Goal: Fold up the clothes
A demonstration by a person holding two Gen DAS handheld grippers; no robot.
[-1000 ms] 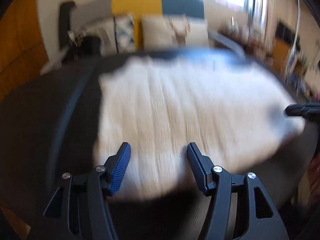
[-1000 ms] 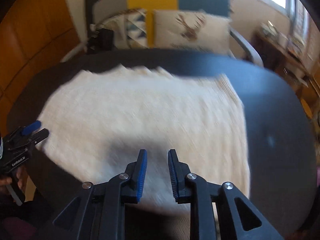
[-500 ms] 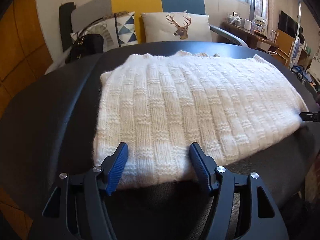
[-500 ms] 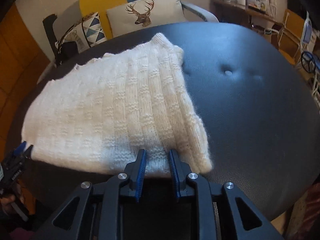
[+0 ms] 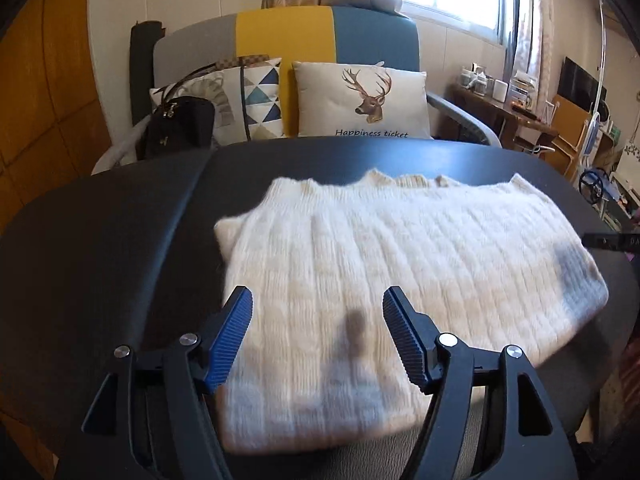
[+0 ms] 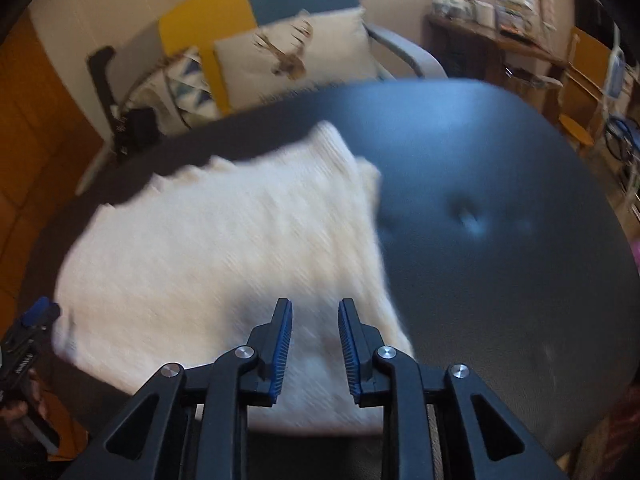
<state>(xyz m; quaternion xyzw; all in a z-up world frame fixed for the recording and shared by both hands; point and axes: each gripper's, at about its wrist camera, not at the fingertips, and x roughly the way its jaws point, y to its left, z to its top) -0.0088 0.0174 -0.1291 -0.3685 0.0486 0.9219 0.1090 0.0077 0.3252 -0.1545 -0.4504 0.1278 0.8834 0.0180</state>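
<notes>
A cream knitted sweater (image 5: 392, 280) lies folded flat on a black padded surface (image 5: 120, 248); it also shows, blurred, in the right wrist view (image 6: 224, 256). My left gripper (image 5: 318, 308) is wide open and empty above the sweater's near left part. My right gripper (image 6: 315, 312) is partly open and empty above the sweater's near right corner. The right gripper's tip shows at the right edge of the left wrist view (image 5: 612, 240). The left gripper shows at the left edge of the right wrist view (image 6: 28, 332).
The black surface (image 6: 500, 216) extends bare to the right of the sweater, with a button dimple. Behind stands a grey, yellow and blue chair (image 5: 288, 36) with a deer cushion (image 5: 360, 100) and a black handbag (image 5: 180, 126). A cluttered desk (image 5: 504, 100) is at the right.
Both grippers have lifted and drawn back a little from the sweater's near edge. The right gripper's jaws have opened wider. The sweater stays flat.
</notes>
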